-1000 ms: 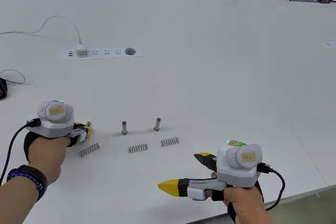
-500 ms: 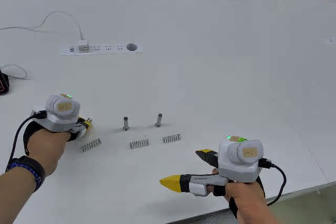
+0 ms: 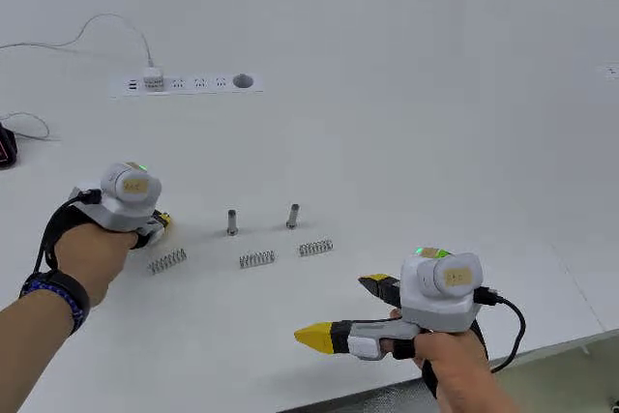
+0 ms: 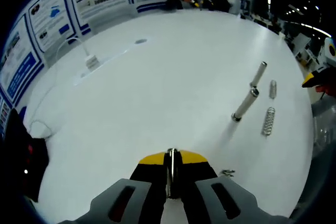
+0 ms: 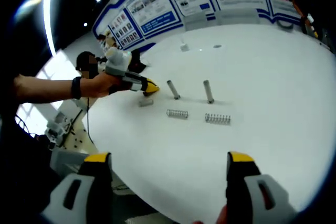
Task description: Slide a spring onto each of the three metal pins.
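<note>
Now the left gripper (image 4: 171,157) is pinching a pin (image 4: 170,178) between its closed yellow tips. The pin's long axis is running along the jaws, and its end is pointing forward just past the tips. In the head view this gripper (image 3: 158,226) is sitting low over the table (image 3: 406,142), at the left end of the row of parts; whether it is touching the surface cannot be told.

Just beside it the left spring (image 3: 167,260) is lying flat. The middle spring (image 3: 256,258) and the right spring (image 3: 315,248) are lying in the same line, apart from each other, each with its long axis running roughly left to right.

Behind the springs the left pin (image 3: 232,222) and the right pin (image 3: 293,216) are standing upright, long axes vertical, with no spring on either.

The right gripper (image 3: 340,311) is hovering nearer the person, well apart from the row, with its jaws spread wide and holding nothing. Its tips are pointing left across the table.

Farther back a power strip (image 3: 184,83) is lying flat.
</note>
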Motion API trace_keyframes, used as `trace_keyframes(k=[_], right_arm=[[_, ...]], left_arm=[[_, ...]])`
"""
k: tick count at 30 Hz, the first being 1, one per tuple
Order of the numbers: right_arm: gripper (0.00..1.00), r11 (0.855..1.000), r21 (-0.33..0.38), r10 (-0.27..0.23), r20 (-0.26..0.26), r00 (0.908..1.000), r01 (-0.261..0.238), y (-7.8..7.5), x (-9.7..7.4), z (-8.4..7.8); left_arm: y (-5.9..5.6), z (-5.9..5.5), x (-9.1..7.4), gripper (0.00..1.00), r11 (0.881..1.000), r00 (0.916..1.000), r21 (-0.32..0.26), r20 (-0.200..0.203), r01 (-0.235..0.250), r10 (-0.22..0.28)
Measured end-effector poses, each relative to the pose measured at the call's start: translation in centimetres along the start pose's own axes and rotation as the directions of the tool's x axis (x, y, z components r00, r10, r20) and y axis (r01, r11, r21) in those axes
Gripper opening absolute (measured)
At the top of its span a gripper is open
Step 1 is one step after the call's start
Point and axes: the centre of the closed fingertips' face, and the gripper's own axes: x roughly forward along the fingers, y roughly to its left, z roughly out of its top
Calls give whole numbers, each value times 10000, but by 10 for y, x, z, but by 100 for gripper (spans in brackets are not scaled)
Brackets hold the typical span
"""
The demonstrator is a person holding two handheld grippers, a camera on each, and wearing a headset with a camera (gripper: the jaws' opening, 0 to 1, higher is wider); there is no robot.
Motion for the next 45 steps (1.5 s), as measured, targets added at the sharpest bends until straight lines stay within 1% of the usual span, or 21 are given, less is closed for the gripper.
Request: trace_keyframes(k=[1,2,5,8,10,15,19,21,25,32,38,43,45], right_arm=[[92,10000,6,-22,13,10000,22,-1,0,0],[92,10000,13,-55,51,10000,55,-2,-2,1],[92,10000,39,-55,92,9999,54,-2,-3,3],[92,10000,-59,-37,61,10000,37,-2,-4,3],[92,9999,-124,-45,93,9999,47,-2,-4,5],[93,9994,-341,-62,24,10000,62,-1,-1,6],[93,9994,-351,-36,46,10000,38,0,-1,8],[93,9993,-359,-40,61,10000,43,1,0,8],[92,9994,-353,-21,78,10000,24,2,-1,7],[92,9994,-352,15,116,9999,-10,4,-1,9],[92,9993,-372,40,118,9999,-35,5,-1,9],[92,9993,-369,46,137,9999,-41,6,-1,10],[92,9993,-369,59,150,9999,-54,6,-1,9]], left_arm=[[0,0,-1,8,9998,10000,-218,47,46,-45],[0,0,-2,8,9989,9998,-457,203,59,-50],[1,-1,-8,7,9982,9995,-590,318,57,-38],[4,-1,-14,7,9946,9991,-1031,433,65,-20],[6,1,-18,7,9928,9983,-1199,580,81,-12],[9,1,-28,8,9910,9976,-1340,684,29,64],[11,-1,-34,8,9899,9975,-1418,694,-13,113],[12,-2,-38,8,9879,9975,-1548,689,-70,179],[12,-4,-46,8,9867,9968,-1624,762,-113,240],[11,-9,-58,8,9867,9965,-1619,776,-173,302],[9,-11,-64,8,9891,9965,-1463,785,-181,298],[10,-14,-70,8,9886,9962,-1496,815,-169,294],[9,-16,-72,8,9904,9966,-1367,774,-191,299]])
